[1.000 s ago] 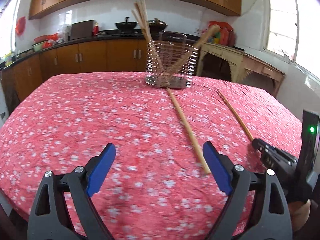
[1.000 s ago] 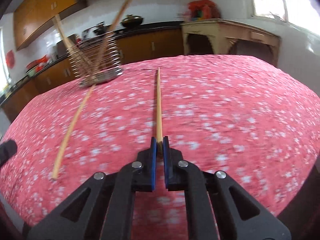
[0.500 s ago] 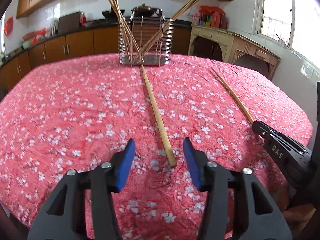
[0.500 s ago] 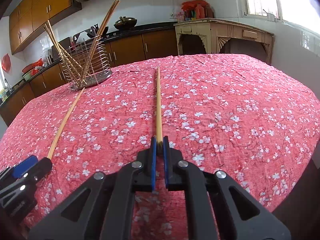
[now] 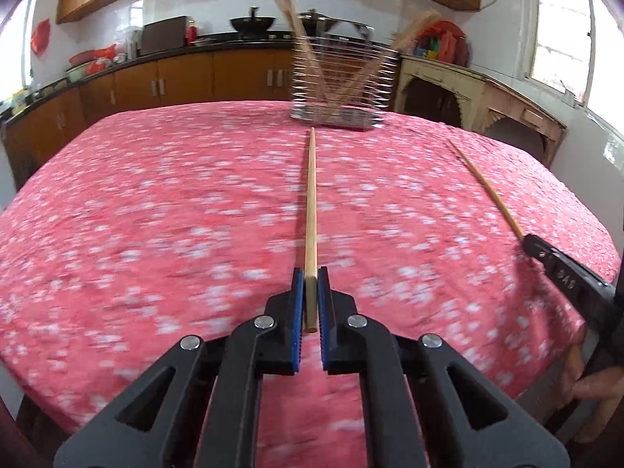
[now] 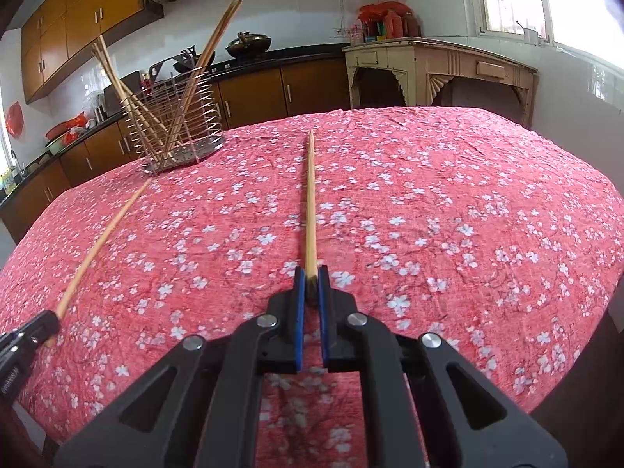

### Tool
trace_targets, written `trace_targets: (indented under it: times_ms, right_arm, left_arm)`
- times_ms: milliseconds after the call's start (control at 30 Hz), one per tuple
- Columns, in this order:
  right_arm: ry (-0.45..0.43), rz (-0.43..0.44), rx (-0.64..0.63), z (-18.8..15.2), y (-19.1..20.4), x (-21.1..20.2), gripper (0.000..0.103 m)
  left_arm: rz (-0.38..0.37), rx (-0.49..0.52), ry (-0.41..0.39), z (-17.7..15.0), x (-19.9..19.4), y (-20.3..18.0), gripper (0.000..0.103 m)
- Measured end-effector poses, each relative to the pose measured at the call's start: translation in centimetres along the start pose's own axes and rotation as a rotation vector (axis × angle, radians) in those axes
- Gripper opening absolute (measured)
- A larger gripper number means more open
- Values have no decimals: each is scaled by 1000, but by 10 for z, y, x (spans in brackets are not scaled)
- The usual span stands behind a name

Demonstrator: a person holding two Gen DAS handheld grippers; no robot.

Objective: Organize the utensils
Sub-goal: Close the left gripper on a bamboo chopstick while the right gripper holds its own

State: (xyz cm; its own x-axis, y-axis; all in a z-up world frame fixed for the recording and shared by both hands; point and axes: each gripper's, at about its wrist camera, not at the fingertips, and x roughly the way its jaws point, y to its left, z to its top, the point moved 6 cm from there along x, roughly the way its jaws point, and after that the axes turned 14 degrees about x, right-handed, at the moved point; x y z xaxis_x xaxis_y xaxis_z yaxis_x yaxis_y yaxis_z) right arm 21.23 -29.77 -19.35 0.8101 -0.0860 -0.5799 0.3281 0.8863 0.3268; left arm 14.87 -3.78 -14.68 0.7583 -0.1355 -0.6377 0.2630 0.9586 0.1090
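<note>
We see both hand-held grippers clamped on chopsticks over the counter [image 6: 487, 202], which wears a red cloth with white flowers. Left hand-held gripper [image 5: 311, 292] pinches the near end of one chopstick [image 5: 311, 202] between its blue pads; the stick runs away toward the far wire utensil holder [image 5: 343, 89]. Right hand-held gripper [image 6: 311, 288] is closed on the near end of the second chopstick [image 6: 310, 195], lying on the cloth and pointing far. The holder sits far left in the right wrist view, with more chopsticks [image 6: 202, 62] leaning in it. Readable writing: raised letters on the right gripper's arm in the left wrist view, roughly "DAS", blurred. No brand legible elsewhere.
</note>
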Motion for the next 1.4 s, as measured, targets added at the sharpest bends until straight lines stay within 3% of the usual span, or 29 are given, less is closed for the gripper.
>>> trace_targets:
  times_ms: [133, 433, 533, 600, 667, 1133, 1233, 1400]
  right_arm:
    - [9, 26, -16, -3, 13, 1, 7]
    - [7, 45, -36, -9, 24, 1, 8]
    - [5, 48, -32, -9, 24, 0, 8]
    - [4, 48, -33, -9, 24, 0, 8]
    - [5, 51, -26, -9, 23, 0, 8]
    - [0, 45, -33, -9, 23, 0, 8]
    - [-6, 40, -46, -9, 23, 0, 8]
    - [-10, 44, -45, 0, 22, -4, 8]
  left_arm:
    - [57, -31, 13, 0, 4, 34, 7]
    - [30, -99, -17, 3, 9, 60, 8]
    - [20, -114, -34, 0, 7, 61, 18]
    - [29, -116, -44, 0, 4, 61, 34]
    - [33, -109, -49, 1, 4, 61, 35]
    - [76, -102, -27, 4, 11, 57, 27]
    - [72, -109, -23, 4, 12, 58, 7]
    - [51, -81, -30, 9, 3, 62, 7]
